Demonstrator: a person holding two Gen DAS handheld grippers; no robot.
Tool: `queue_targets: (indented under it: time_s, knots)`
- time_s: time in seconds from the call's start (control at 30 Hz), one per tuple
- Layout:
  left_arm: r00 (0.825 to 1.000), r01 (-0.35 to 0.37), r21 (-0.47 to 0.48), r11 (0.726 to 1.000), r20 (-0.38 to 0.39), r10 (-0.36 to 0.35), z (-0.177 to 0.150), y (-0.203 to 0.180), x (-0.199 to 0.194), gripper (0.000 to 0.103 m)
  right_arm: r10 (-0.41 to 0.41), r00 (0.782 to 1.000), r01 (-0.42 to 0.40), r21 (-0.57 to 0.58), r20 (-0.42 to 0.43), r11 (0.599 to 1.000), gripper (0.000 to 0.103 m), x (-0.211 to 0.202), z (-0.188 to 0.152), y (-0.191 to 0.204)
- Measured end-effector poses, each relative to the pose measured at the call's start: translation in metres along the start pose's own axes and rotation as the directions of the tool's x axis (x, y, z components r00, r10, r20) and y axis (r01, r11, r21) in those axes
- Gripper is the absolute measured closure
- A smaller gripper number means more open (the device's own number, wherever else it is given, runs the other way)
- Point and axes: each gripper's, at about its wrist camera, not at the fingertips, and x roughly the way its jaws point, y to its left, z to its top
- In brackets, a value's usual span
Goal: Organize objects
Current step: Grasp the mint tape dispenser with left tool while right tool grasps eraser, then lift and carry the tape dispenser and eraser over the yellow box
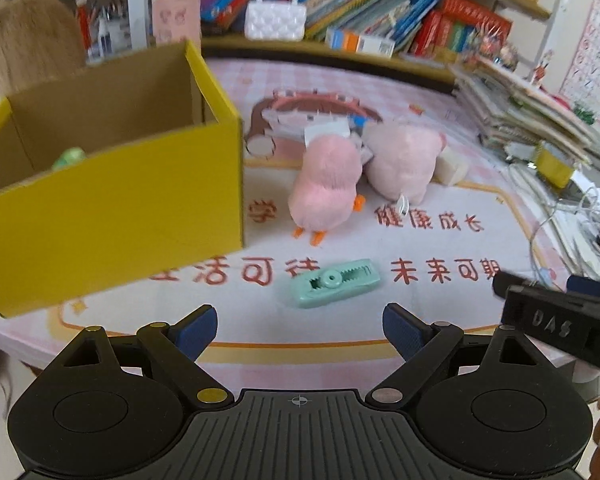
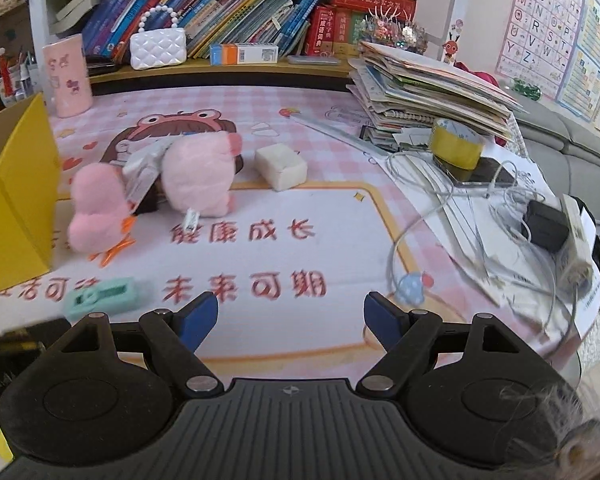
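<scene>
— That yellow box [image 1: 112,200] is plain cardboard, matt outside, raw brown inside.

— The two pink toys [image 1: 326,184] look fluffy plush. The mint clip [image 1: 334,282] is smooth plastic; the white handbag [image 2: 158,46] is glossy, quilted.

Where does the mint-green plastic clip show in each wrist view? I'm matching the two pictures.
Left wrist view: the mint-green plastic clip lies low in the centre, just ahead of the open left gripper.
Right wrist view: the clip lies at lower left, blurred.
Shared landmark: the pink plush duck with orange feet, behind it.
</scene>
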Motion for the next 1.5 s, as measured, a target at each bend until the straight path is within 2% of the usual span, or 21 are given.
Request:
queue_targets:
  time_s: [0.2,0.4,0.47,0.5,0.53,0.63,0.7,0.83,1.0,1.23,1.3,1.33,1.37,1.5]
  knots:
    - [0.998,-0.036,-0.033,0.999,-0.044,0.035,0.008,-0.02,0.032,0.014,0.025,0.999,-0.024,-0.02,0.022,1.0,0.023,0.023,0.018,-0.014]
    - [0.995,-0.078,-0.098,0.992,-0.062,0.072,0.014,-0.033,0.054,0.024,0.051,0.998,-0.049,-0.059,0.032,0.997,0.023,0.044,0.032,-0.025]
    - [0.993,-0.107,-0.104,0.989,-0.052,0.102,0.016,-0.038,0.058,0.028,0.06,0.998,-0.057,-0.064,0.035,0.996,0.023,0.05,0.036,-0.028]
    - [0.992,-0.119,-0.105,0.987,-0.049,0.114,0.017,-0.04,0.059,0.034,0.064,0.997,-0.061,-0.065,0.036,0.996,0.023,0.053,0.038,-0.029]
    - [0.992,-0.124,-0.107,0.986,-0.047,0.12,0.018,-0.041,0.059,0.034,0.069,0.997,-0.067,-0.066,0.035,0.996,0.023,0.056,0.04,-0.031]
    - [0.992,-0.119,-0.126,0.985,-0.05,0.113,0.022,-0.039,0.059,0.034,0.085,0.996,-0.083,-0.058,0.032,0.995,0.022,0.067,0.046,-0.034]
    - [0.994,-0.112,-0.129,0.985,-0.021,0.111,0.028,-0.037,0.053,0.034,0.097,0.995,-0.095,-0.05,0.031,0.994,0.02,0.074,0.052,-0.035]
    - [0.995,-0.084,-0.071,0.994,0.047,0.088,0.04,-0.046,0.042,0.034,0.116,0.992,-0.115,-0.038,0.042,0.993,0.021,0.097,0.069,-0.036]
    - [0.996,-0.061,-0.044,0.997,0.064,0.064,0.044,-0.051,0.04,0.034,0.133,0.99,-0.13,-0.062,0.051,0.99,0.023,0.132,0.093,-0.031]
    - [0.997,-0.052,-0.05,0.997,0.049,0.055,0.044,-0.051,0.042,0.034,0.191,0.981,-0.187,-0.127,0.017,0.974,0.034,0.175,0.106,-0.023]
    - [0.998,-0.051,-0.049,0.997,0.042,0.053,0.042,-0.05,0.043,0.034,0.202,0.979,-0.199,-0.136,0.007,0.971,0.045,0.18,0.107,-0.023]
    - [0.998,-0.05,-0.047,0.998,0.038,0.052,0.042,-0.051,0.043,0.034,0.215,0.977,-0.213,-0.136,-0.002,0.968,0.054,0.182,0.107,-0.023]
    - [0.998,-0.05,-0.045,0.998,0.036,0.052,0.041,-0.051,0.043,0.034,0.241,0.971,-0.24,-0.126,-0.011,0.963,0.058,0.184,0.108,-0.024]
    - [0.998,-0.047,-0.037,0.998,0.038,0.048,0.041,-0.051,0.041,0.034,0.243,0.97,-0.243,-0.081,-0.006,0.967,0.064,0.174,0.107,-0.031]
